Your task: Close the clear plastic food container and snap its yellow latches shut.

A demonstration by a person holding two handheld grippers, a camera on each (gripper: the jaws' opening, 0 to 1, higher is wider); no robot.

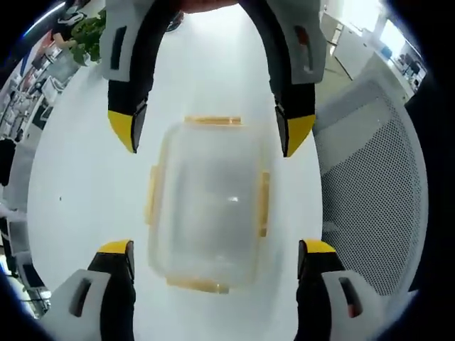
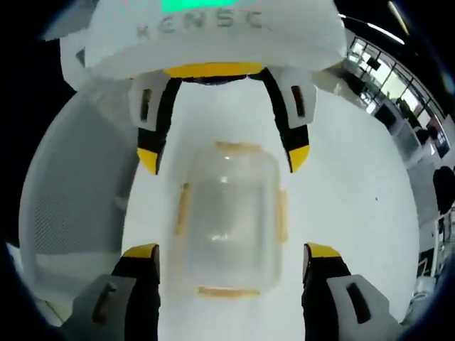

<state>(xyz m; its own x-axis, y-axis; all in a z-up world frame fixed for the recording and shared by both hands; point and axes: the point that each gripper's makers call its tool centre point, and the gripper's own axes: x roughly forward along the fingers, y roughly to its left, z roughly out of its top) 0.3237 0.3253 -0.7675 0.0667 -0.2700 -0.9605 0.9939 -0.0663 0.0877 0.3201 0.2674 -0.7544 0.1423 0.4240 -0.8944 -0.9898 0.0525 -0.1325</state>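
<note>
Jaws of both grippers are spread wide, nothing held; left gripper (image 1: 217,249) and right gripper (image 2: 231,252) are seen facing each other from opposite ends of the container (image 1: 206,206), each one's yellow tips showing at the far side of the other's view; container lies on the white table (image 1: 85,185), squarely between the two pairs of jaws, untouched by any of them; lid appears seated on top, though blur prevents certainty; long axis is judged to run from one gripper toward the other; yellow latches (image 1: 213,121) are noted on all four sides, the long-side ones (image 2: 281,213) lying just inside each jaw gap; neither gripper is judged nearer; a mesh chair back (image 1: 377,177) is noted beside the table.
</note>
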